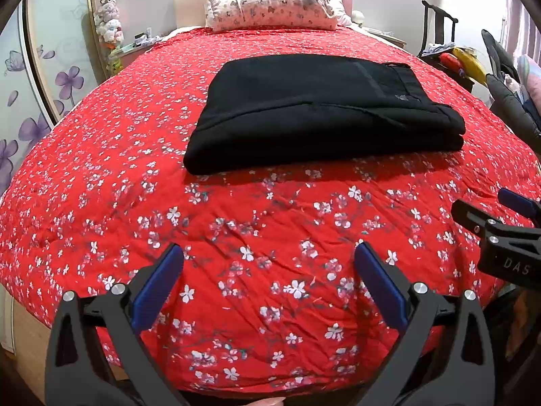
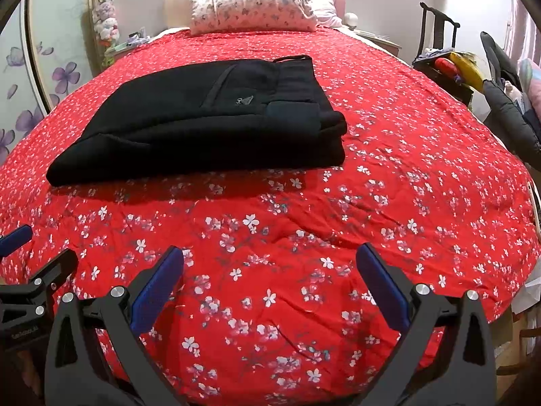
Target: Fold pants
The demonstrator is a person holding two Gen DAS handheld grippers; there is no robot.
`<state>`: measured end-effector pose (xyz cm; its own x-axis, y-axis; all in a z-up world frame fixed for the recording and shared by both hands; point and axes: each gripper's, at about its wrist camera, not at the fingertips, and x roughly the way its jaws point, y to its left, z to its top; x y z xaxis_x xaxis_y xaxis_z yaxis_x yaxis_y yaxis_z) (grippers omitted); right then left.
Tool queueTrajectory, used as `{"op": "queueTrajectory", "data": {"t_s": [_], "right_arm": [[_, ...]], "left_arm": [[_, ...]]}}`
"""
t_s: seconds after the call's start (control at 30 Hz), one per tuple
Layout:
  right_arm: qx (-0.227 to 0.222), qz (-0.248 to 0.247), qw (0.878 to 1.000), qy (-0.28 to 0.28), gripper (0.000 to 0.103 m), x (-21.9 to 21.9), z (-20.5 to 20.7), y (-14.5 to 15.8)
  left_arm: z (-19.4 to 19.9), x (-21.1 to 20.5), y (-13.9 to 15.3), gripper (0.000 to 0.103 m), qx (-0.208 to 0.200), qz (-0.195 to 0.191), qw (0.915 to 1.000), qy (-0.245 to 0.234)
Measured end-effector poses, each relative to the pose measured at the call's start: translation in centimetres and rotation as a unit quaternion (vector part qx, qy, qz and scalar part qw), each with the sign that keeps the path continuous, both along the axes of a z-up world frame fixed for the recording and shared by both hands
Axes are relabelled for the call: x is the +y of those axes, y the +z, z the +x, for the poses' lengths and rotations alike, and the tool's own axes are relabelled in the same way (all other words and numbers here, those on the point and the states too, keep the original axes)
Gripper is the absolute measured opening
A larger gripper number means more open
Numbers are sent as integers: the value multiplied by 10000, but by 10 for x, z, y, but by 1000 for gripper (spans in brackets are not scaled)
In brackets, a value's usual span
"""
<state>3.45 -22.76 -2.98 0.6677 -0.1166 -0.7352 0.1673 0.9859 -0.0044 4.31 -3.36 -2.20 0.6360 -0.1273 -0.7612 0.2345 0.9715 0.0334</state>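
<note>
Two grippers: both hanging low over the near end of the bed, side by side, neither touching cloth.
Pants (image 1: 321, 111): black, lying in a compact folded stack on the red floral bedspread (image 1: 263, 237), around mid-bed, well short of the pillow (image 1: 270, 3).
Long axis: running left to right across the bed; waistband end sitting toward the right, rounded fold edge toward the left.
Direction from claws: stack lying ahead of both, further up the bed, with a bare strip of bedspread between.
Left gripper (image 1: 268, 287): blue pads (image 1: 159, 291) standing wide apart, holding nothing; pants showing ahead and slightly right of its centre.
Right gripper (image 2: 270, 287): likewise spread and empty; pants (image 2: 203, 118) showing ahead and to its left.
Nearer hand: hard to call; each seems about equally far, left facing the fold end, right facing the waistband end.
Pose: both pointing forward up the bed, tilted down toward the bedspread, level with each other.
Task judgement: folding looking finished or nearly so; any further move would be reaching forward to tidy an edge.
</note>
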Motion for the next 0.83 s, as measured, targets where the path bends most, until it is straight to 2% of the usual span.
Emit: {"op": "queueTrajectory", "data": {"t_s": [0.5,0.83], "right_arm": [[70,0,10000,66,102,0,3,-2],[98,9,9999,64,102,0,4,-3]], "left_arm": [[-4,1,2,101,-151,-55,9999,-23],[-1,1,0,101,-77,17,10000,-55]]}}
